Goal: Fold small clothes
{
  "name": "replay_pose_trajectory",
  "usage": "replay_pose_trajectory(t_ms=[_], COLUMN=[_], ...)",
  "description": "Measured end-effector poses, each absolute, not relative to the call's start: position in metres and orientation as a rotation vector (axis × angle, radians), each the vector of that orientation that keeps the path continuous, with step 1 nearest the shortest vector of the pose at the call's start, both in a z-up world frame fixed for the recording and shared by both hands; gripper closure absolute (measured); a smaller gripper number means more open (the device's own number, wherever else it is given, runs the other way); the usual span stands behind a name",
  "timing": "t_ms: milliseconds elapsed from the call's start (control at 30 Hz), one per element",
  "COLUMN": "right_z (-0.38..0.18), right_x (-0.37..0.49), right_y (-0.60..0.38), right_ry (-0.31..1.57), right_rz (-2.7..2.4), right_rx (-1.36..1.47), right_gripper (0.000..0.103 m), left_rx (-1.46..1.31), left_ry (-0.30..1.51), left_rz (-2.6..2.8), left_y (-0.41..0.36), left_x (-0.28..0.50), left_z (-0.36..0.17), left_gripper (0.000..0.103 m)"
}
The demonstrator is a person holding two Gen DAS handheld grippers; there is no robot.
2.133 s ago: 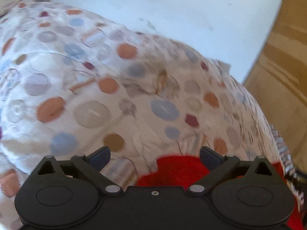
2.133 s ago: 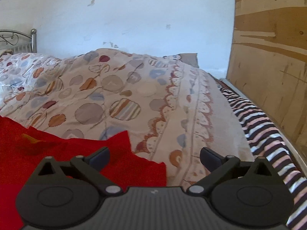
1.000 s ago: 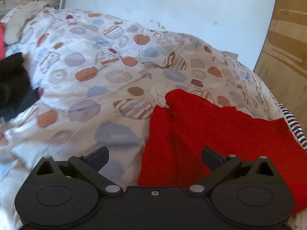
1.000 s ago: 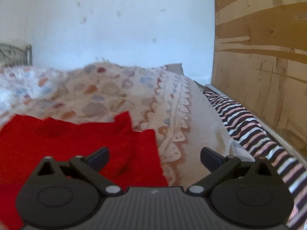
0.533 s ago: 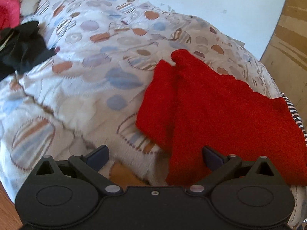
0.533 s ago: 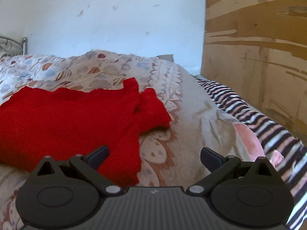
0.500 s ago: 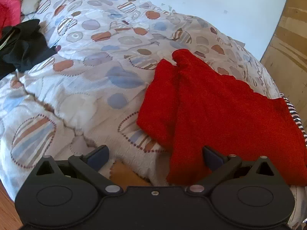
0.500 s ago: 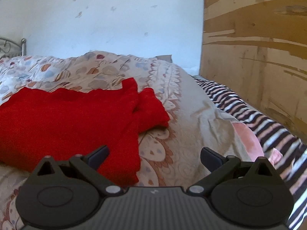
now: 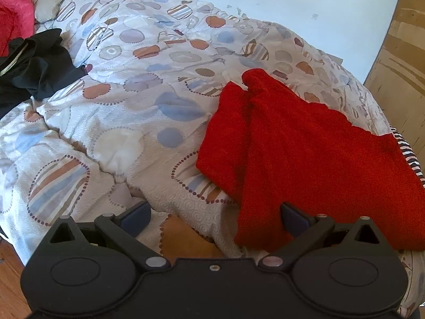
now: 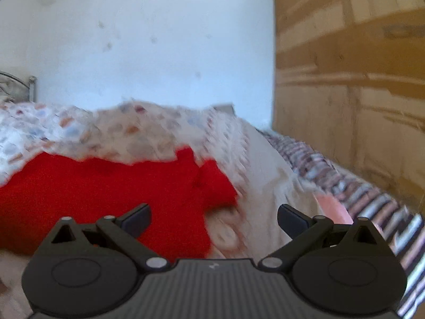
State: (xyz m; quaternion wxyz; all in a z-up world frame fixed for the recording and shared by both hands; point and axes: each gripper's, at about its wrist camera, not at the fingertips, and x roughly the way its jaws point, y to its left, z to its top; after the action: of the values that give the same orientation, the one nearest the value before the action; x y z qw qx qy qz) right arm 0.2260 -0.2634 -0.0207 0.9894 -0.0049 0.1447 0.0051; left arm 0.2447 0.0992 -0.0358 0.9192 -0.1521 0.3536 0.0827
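Note:
A red knitted garment (image 9: 313,143) lies spread on the patterned quilt (image 9: 138,111), one sleeve folded along its left side. My left gripper (image 9: 215,216) is open and empty, hovering at the garment's near left corner. The garment also shows in the right wrist view (image 10: 106,194), which is blurred by motion. My right gripper (image 10: 213,216) is open and empty, just in front of the garment's near right edge.
A black garment (image 9: 34,66) and a pink one (image 9: 14,22) lie at the quilt's far left. A striped sheet (image 10: 353,180) runs along a wooden panel (image 10: 350,79) on the right. A white wall (image 10: 148,42) stands behind the bed. Wooden floor (image 9: 10,273) shows at lower left.
Both grippers have pulled back from the garment, which now lies spread on the quilt. The right wrist view has become blurred as that gripper moves. Both stay open.

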Motion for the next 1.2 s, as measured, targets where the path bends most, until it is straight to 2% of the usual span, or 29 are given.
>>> replay_pose_trajectory(t_ms=[100, 267, 467, 600, 767, 1200], right_z=[-0.005, 0.008, -0.016, -0.046, -0.062, -0.057], right_x=[0.241, 0.282, 0.292, 0.266, 0.232, 0.238], right_y=[-0.239, -0.186, -0.142, -0.145, -0.133, -0.15], right_ry=[0.266, 0.35, 0.422, 0.395, 0.295, 0.3], right_rz=[0.079, 0.248, 0.222, 0.155, 0.077, 0.129], right_rx=[-0.052, -0.124, -0.248, -0.21, -0.312, -0.223], right_gripper=[0.0, 0.0, 0.0, 0.0, 0.0, 0.0], left_rx=[-0.319, -0.395, -0.464, -0.476, -0.502, -0.53], left_ry=[0.725, 0.648, 0.619, 0.625, 0.627, 0.634], left_rz=[0.175, 0.174, 0.191, 0.189, 0.188, 0.177], left_y=[0.099, 0.106, 0.116, 0.119, 0.117, 0.11], left_x=[0.243, 0.226, 0.213, 0.208, 0.206, 0.194], left_z=[-0.034, -0.031, -0.03, -0.033, -0.034, -0.035], left_gripper=[0.001, 0.001, 0.001, 0.001, 0.001, 0.001])
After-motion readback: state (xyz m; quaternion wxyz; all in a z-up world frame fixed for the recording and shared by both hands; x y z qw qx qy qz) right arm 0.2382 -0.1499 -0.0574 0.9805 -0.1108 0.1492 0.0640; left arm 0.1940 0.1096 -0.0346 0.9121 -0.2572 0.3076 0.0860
